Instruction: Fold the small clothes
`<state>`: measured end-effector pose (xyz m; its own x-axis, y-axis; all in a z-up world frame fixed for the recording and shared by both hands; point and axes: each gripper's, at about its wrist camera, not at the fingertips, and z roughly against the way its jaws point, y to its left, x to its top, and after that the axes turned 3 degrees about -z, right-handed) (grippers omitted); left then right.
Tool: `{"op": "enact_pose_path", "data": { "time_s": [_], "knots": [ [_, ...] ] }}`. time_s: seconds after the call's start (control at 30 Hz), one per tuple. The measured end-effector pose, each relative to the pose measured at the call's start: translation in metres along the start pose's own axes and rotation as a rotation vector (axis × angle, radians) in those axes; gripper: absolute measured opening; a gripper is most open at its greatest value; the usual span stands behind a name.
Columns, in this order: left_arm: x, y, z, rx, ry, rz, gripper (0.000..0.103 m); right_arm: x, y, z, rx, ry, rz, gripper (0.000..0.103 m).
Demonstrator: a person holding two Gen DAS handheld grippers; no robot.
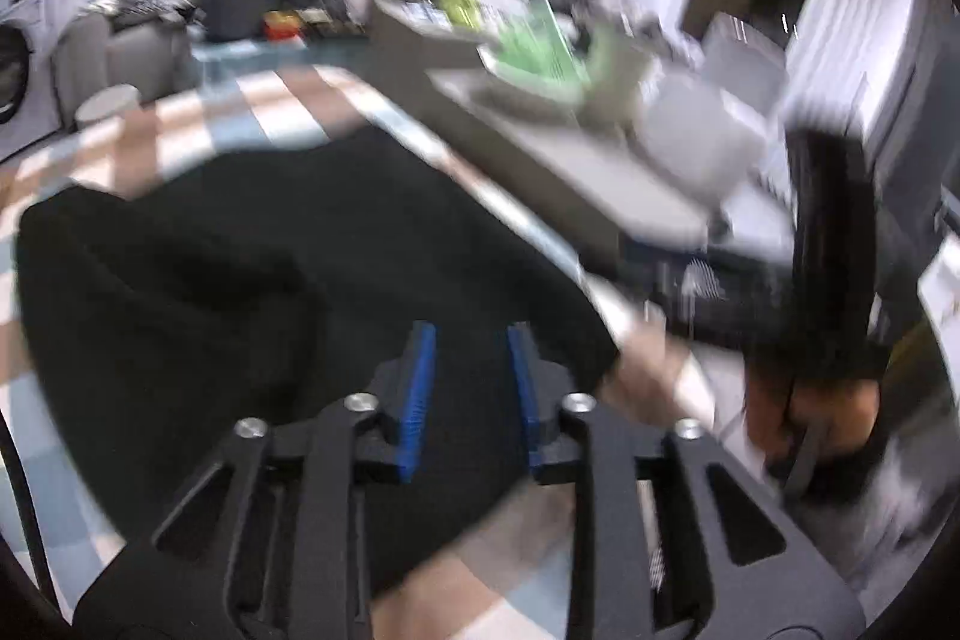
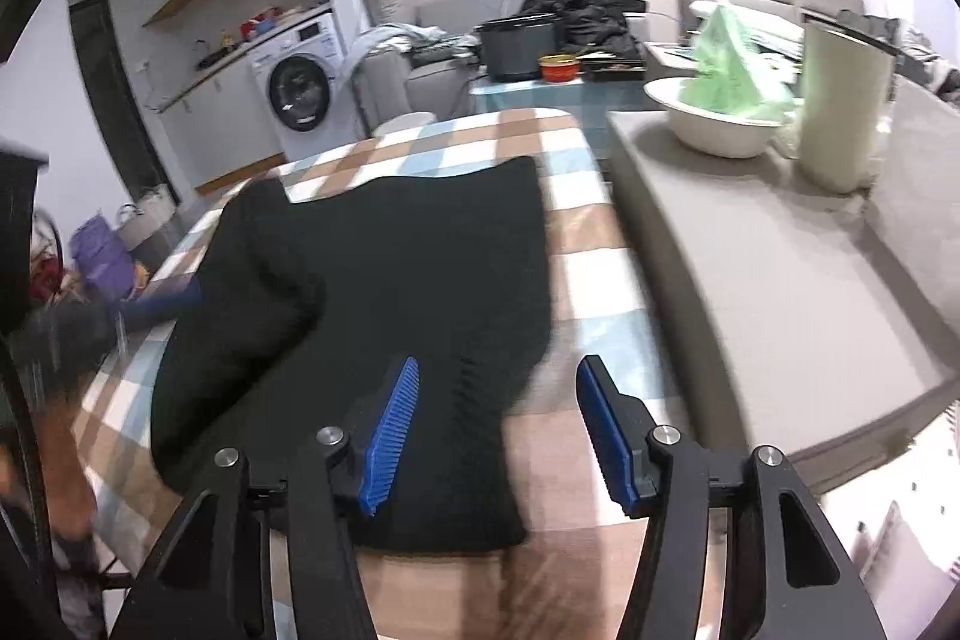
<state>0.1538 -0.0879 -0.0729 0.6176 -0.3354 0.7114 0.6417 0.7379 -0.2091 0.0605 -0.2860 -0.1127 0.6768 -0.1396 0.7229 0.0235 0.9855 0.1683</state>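
Observation:
A black garment [image 2: 390, 268] lies spread on the checked tablecloth [image 2: 600, 244], with one part folded over at its left side. My right gripper [image 2: 501, 370] hovers low over the garment's near right corner. It is open: the left blue pad is above the cloth, the right one above the bare tablecloth. The left wrist view is motion-blurred. There my left gripper [image 1: 468, 340] hangs over the near part of the same black garment [image 1: 270, 268]. Its blue pads stand a narrow gap apart, and I see nothing pinched between them.
A grey surface [image 2: 780, 280] adjoins the table on the right and carries a white bowl [image 2: 714, 130] with a green bag and a pale roll [image 2: 840, 100]. A washing machine [image 2: 300, 88] stands at the back left. A person's hand [image 1: 804, 418] shows blurred at right.

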Motion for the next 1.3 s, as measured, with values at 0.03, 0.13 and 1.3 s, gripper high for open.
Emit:
{"op": "enact_pose_path", "data": {
  "time_s": [0.03,0.13,1.3],
  "knots": [
    [-0.01,-0.005,-0.001,-0.001,0.006,-0.002,0.031,0.0,-0.003,0.001,0.001,-0.001,-0.006,0.056],
    [-0.033,0.0,0.01,-0.016,0.012,0.029,0.047,0.003,-0.004,0.001,0.028,0.001,-0.028,0.056],
    [-0.117,0.19,0.084,0.275,-0.105,0.497,0.064,0.048,0.133,-0.059,0.465,0.024,0.021,0.011]
  ]
}}
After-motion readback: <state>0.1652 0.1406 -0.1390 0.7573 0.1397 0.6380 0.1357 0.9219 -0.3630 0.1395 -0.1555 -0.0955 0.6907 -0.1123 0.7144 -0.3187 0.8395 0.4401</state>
